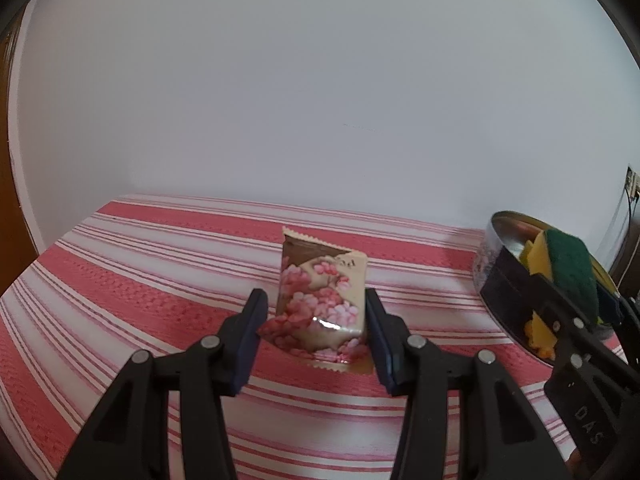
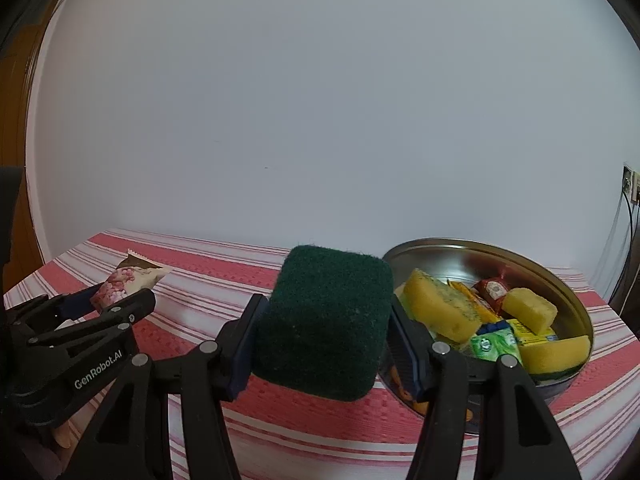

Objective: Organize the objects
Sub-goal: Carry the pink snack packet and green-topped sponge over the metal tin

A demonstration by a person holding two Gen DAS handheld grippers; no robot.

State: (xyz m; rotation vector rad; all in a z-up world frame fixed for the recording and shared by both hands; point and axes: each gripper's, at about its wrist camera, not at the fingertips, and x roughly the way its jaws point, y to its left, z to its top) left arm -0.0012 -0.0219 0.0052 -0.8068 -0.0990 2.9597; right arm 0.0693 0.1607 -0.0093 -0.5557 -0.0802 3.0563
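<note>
- Left wrist view, nearest: left gripper clamped on a snack packet, cream wrapper printed with pink blossoms, held upright and clear of the cloth, pads pressing both side edges.
- Beneath and beyond: red-and-white striped tablecloth running far back to a plain white wall.
- Right of that, near edge of frame: right gripper seen side-on, gripping a scouring sponge, green pad over yellow foam, just above a round metal tin.
- Right wrist view, nearest: fingers closed narrow on the sponge's sides, green scouring face toward the camera, raised off the cloth just left of the tin's rim.
- Right, slightly farther: tin holding yellow sponges, a green sachet, a yellow packet, a red sachet.
- Far left: left gripper with packet, well apart from the tin.
- Far right: wall socket with cables.
</note>
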